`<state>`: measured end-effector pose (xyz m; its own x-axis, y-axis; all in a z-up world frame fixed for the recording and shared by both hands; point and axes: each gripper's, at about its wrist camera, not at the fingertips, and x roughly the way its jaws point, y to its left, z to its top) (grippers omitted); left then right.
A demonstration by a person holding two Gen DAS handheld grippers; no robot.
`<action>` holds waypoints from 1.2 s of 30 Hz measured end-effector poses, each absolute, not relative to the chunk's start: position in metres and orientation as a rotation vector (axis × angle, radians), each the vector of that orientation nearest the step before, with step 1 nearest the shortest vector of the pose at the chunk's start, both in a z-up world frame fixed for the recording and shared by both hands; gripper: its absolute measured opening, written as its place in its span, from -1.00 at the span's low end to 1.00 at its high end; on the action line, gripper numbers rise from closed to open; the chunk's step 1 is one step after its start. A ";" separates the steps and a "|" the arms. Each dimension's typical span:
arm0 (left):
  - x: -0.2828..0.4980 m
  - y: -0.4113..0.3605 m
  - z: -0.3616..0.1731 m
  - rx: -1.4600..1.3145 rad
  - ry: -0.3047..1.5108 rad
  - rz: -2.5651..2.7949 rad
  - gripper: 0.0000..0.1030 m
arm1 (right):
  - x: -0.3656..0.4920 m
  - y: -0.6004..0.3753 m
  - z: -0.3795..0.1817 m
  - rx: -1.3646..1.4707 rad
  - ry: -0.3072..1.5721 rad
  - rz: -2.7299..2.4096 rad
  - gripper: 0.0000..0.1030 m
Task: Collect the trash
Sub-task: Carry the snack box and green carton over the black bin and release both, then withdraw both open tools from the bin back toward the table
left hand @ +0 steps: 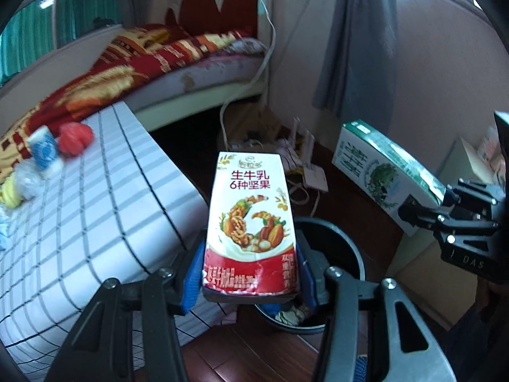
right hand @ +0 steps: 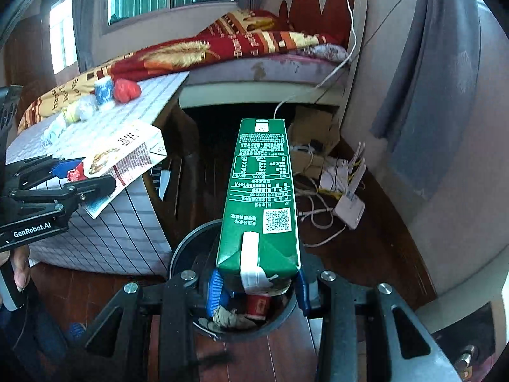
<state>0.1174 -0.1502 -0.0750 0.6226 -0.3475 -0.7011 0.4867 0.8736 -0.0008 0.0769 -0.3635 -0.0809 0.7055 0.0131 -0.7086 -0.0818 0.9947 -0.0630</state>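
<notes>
Now both cartons are over the black trash bin (right hand: pixel 191 248): my left gripper (left hand: pixel 251 273) is clamped on the red-and-white nut-milk carton (left hand: pixel 251 222), my right gripper (right hand: pixel 254 283) on the green drink carton (right hand: pixel 264 197), the bin at about six o'clock beneath each. I judge this the drop step; next I part the fingers over the opening, clear of the rim. More litter waits on the checked table (left hand: pixel 95 191) at nine o'clock.

Glossy printed paperboard on the red-and-white carton (left hand: pixel 251 222) and the green carton (right hand: pixel 262 197); blue ribbed plastic pads (right hand: pixel 216 289); polished dark wood floor (right hand: pixel 286 356); smooth black bin (left hand: pixel 346 245); checked cloth over the table (left hand: pixel 95 197).
</notes>
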 end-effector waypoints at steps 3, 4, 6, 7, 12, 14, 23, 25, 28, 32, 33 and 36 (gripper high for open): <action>0.121 -0.157 -0.093 0.194 0.810 -0.502 0.02 | 0.077 -0.368 -0.098 -0.092 0.821 0.068 -0.24; 0.122 -0.159 -0.098 0.197 0.824 -0.506 0.01 | 0.078 -0.370 -0.103 -0.095 0.833 0.075 -0.24; 0.123 -0.164 -0.106 0.202 0.846 -0.521 0.01 | 0.079 -0.372 -0.112 -0.099 0.854 0.087 -0.24; 0.124 -0.167 -0.111 0.207 0.859 -0.525 0.01 | 0.081 -0.373 -0.118 -0.102 0.868 0.097 -0.24; 0.133 -0.180 -0.131 0.229 0.913 -0.552 0.01 | 0.090 -0.377 -0.141 -0.119 0.920 0.148 -0.23; 0.136 -0.185 -0.138 0.240 0.927 -0.567 0.01 | 0.097 -0.378 -0.153 -0.130 0.951 0.169 -0.23; 0.151 -0.194 -0.172 0.221 1.018 -0.559 0.53 | 0.117 -0.389 -0.202 -0.171 1.062 0.096 1.00; 0.148 -0.190 -0.172 0.225 0.985 -0.514 1.00 | 0.118 -0.395 -0.203 -0.172 1.059 0.063 1.00; 0.148 -0.182 -0.171 0.230 0.953 -0.457 1.00 | 0.118 -0.402 -0.198 -0.149 1.037 0.037 1.00; 0.147 -0.173 -0.166 0.215 0.935 -0.436 1.00 | 0.118 -0.404 -0.194 -0.108 1.020 0.021 1.00; 0.147 -0.172 -0.165 0.218 0.928 -0.429 1.00 | 0.119 -0.403 -0.194 -0.111 1.015 0.018 1.00; 0.145 -0.167 -0.159 0.211 0.914 -0.423 1.00 | 0.119 -0.398 -0.191 -0.116 1.007 0.026 1.00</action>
<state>0.1454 -0.1674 -0.1593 0.5361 -0.2639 -0.8018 0.4402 0.8979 -0.0013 0.1186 -0.3984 -0.1908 0.5343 -0.0316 -0.8447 -0.0752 0.9936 -0.0847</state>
